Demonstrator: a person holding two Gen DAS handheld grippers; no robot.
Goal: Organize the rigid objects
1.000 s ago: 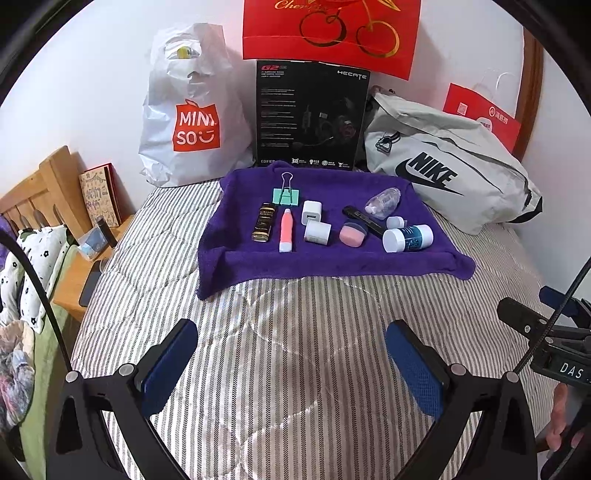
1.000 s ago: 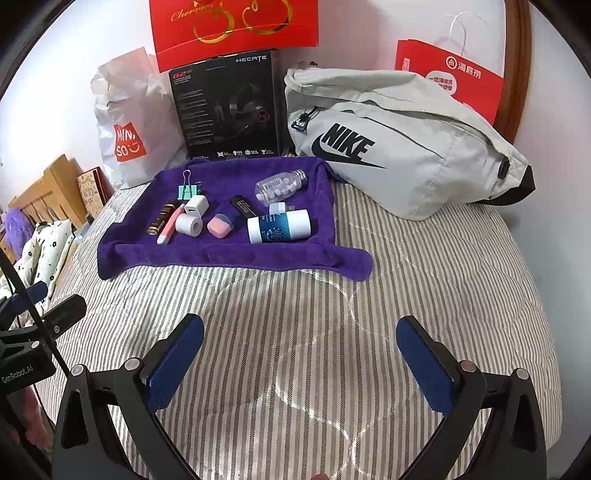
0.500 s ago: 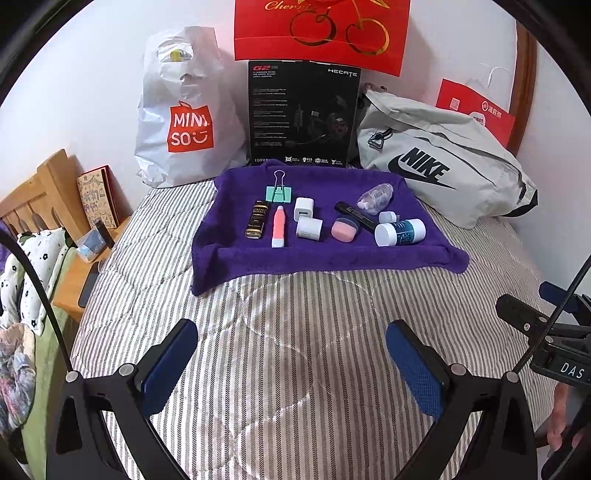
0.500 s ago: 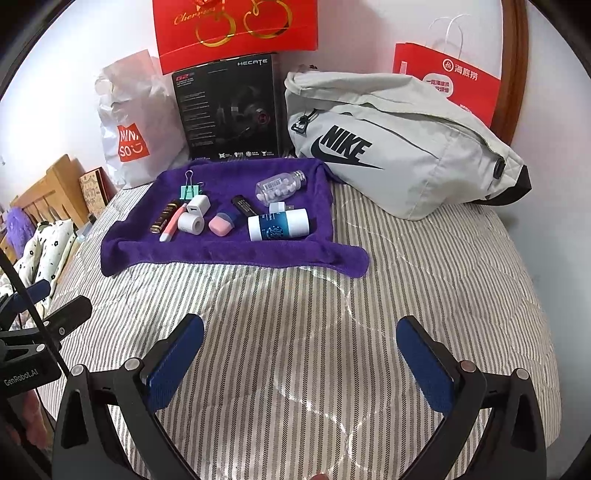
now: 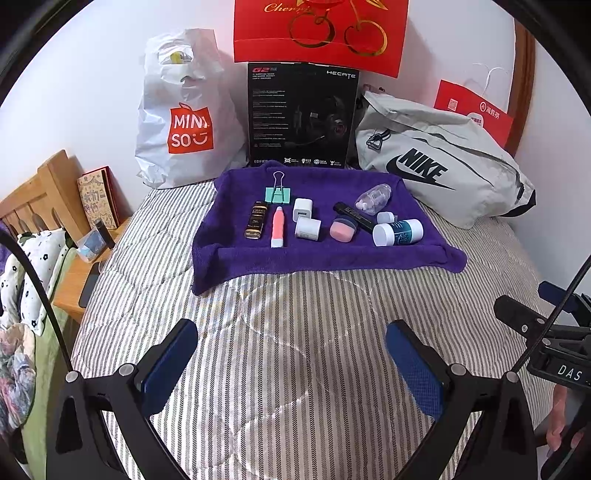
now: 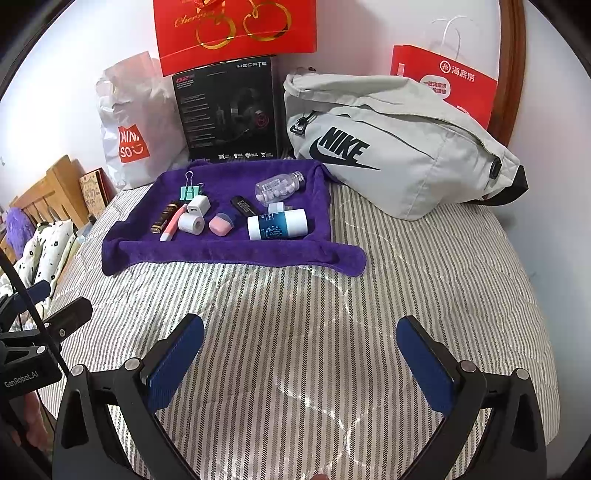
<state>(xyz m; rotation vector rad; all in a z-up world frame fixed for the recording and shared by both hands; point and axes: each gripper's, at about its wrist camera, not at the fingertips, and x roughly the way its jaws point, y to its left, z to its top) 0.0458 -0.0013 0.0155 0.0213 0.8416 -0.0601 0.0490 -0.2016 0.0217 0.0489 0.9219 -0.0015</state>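
A purple towel (image 5: 325,254) (image 6: 229,254) lies on the striped bed and carries several small objects: a green binder clip (image 5: 277,194), a black-gold bottle (image 5: 256,218), a pink pen (image 5: 277,226), a white charger (image 5: 303,209), a white cylinder (image 5: 307,228), a pink case (image 5: 342,229), a black stick (image 5: 352,215), a clear pill bottle (image 5: 373,196) (image 6: 279,186) and a teal-white jar (image 5: 398,232) (image 6: 277,224). My left gripper (image 5: 291,363) is open and empty, well short of the towel. My right gripper (image 6: 300,360) is open and empty too.
A grey Nike bag (image 5: 443,166) (image 6: 399,147) lies right of the towel. A black box (image 5: 303,118), a white Miniso bag (image 5: 181,118) and red bags (image 5: 317,33) stand at the wall. A wooden headboard (image 5: 33,195) and nightstand sit left.
Both grippers have tilted slightly, so the towel and objects sit a little lower and left in the left view. Both stay open and nothing on the towel has moved.
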